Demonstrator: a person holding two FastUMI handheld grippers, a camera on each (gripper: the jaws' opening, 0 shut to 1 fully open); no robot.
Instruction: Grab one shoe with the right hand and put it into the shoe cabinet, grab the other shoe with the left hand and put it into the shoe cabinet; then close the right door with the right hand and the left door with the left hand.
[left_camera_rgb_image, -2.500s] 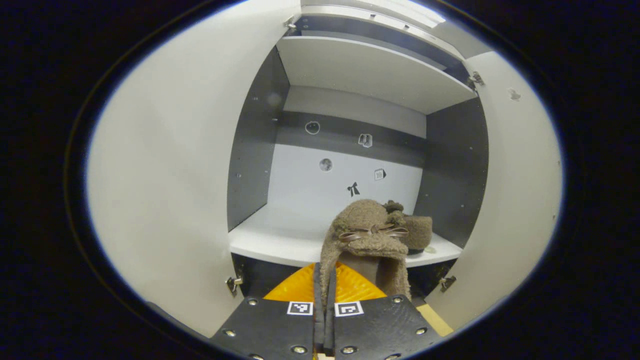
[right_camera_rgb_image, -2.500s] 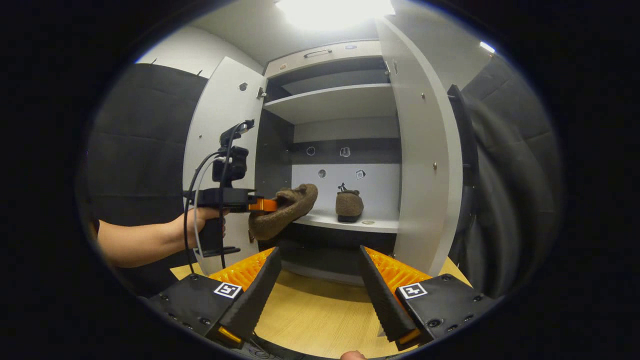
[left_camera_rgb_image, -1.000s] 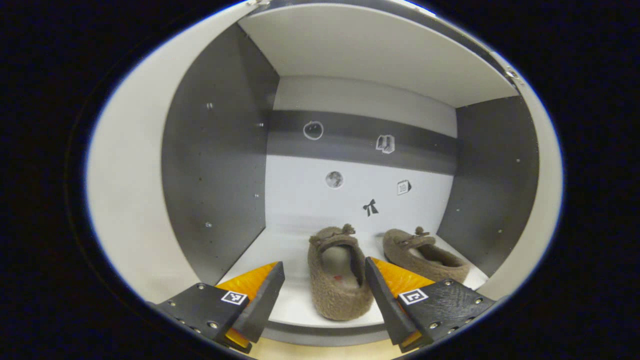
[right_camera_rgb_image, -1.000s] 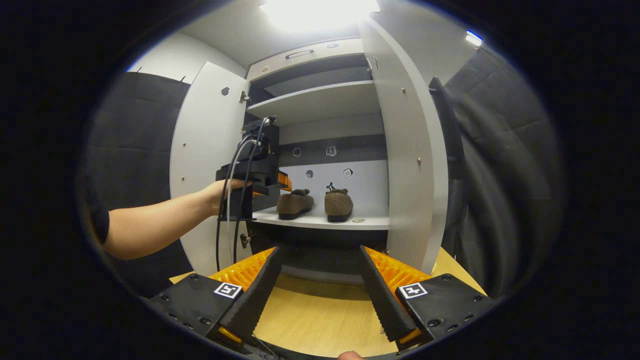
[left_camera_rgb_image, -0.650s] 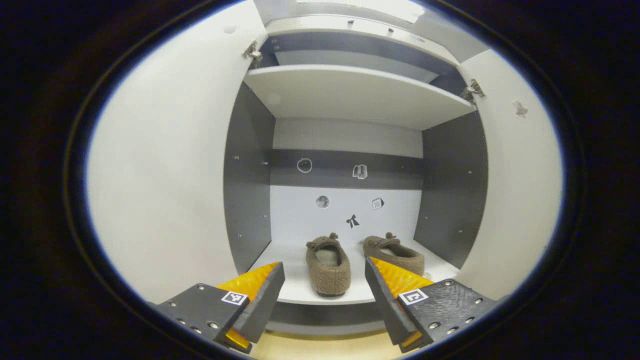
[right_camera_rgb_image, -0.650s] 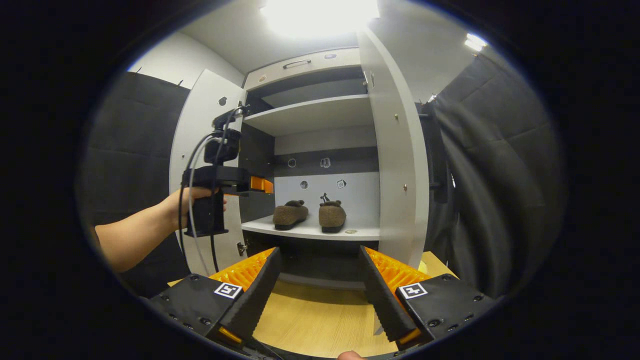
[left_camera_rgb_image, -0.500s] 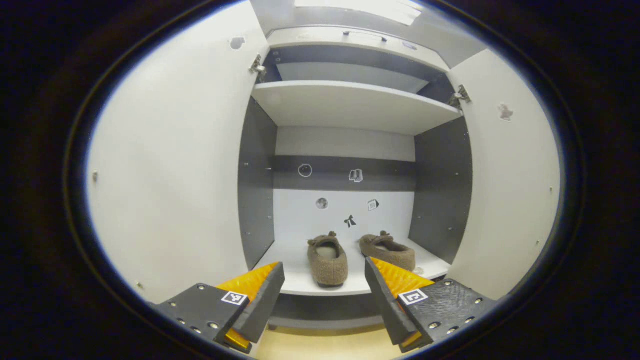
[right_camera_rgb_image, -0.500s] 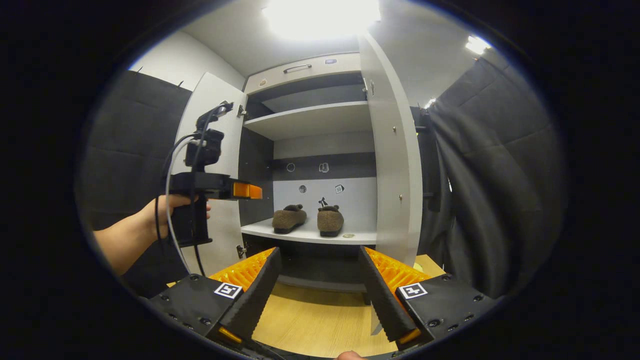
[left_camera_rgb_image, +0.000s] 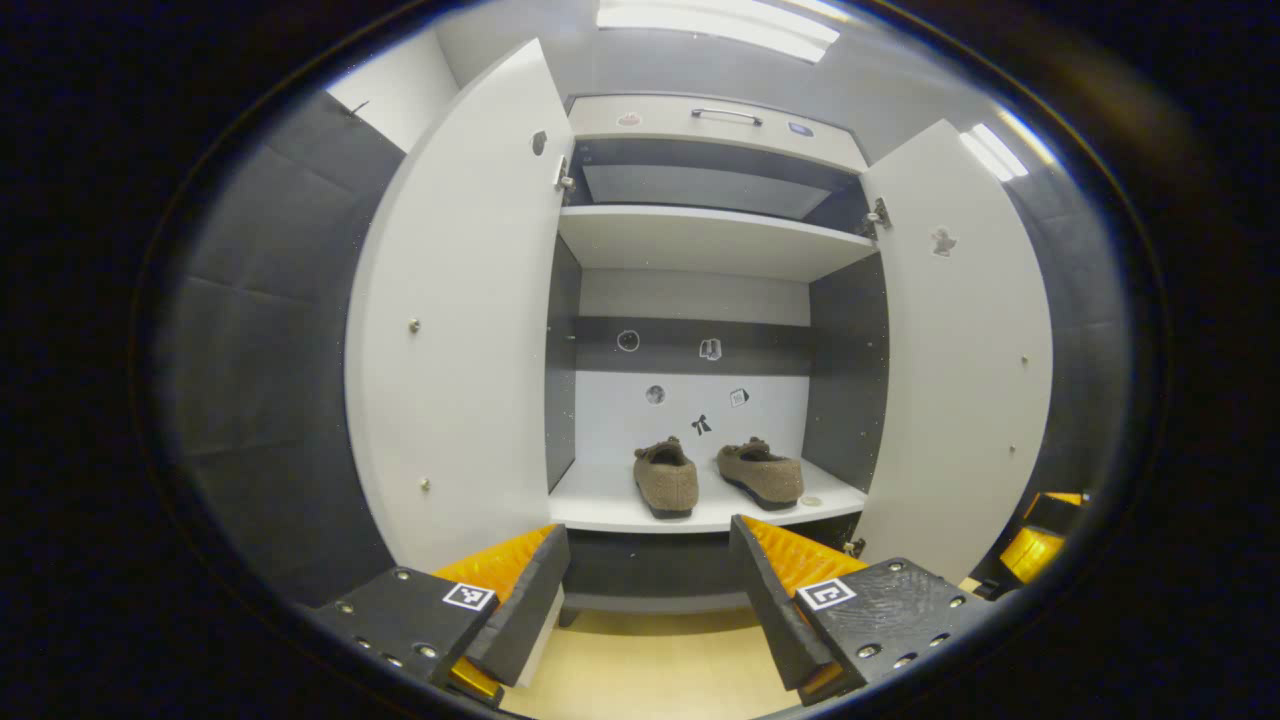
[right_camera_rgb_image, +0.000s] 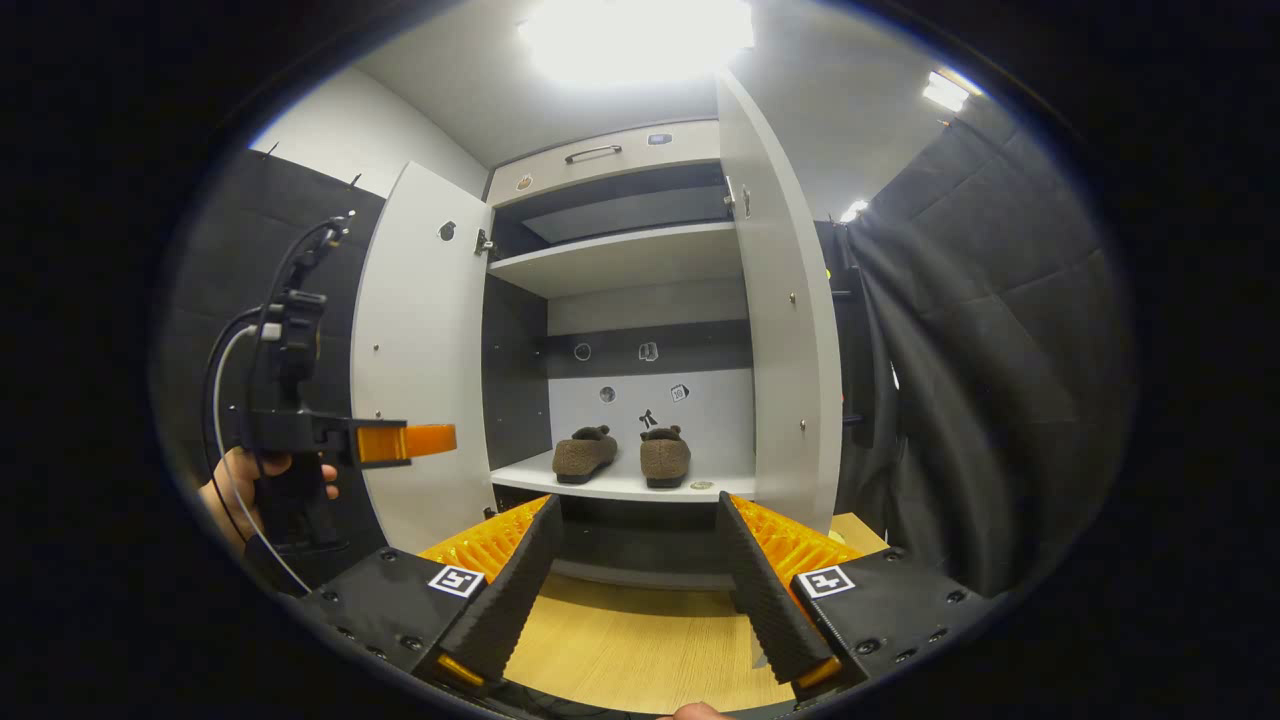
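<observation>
Two fuzzy brown shoes stand side by side on the cabinet's lower shelf: one shoe on the left, the other shoe to its right. They also appear as the left shoe and right shoe in the right gripper view. Both doors stand wide: the left door and the right door, also seen as the left door and right door. My left gripper is open and empty, well back from the shelf. My right gripper is open and empty over the wooden floor. The left gripper, held by a hand, is in the right gripper view.
An upper shelf and a top drawer with a handle sit above the shoes. A small round thing lies on the lower shelf by the right shoe. Dark padded walls flank the cabinet. The right gripper's edge peeks in low right.
The left gripper carried a shoe to the shelf, let it go beside the other shoe, and has drawn back away from the cabinet. The right gripper has also backed off slightly.
</observation>
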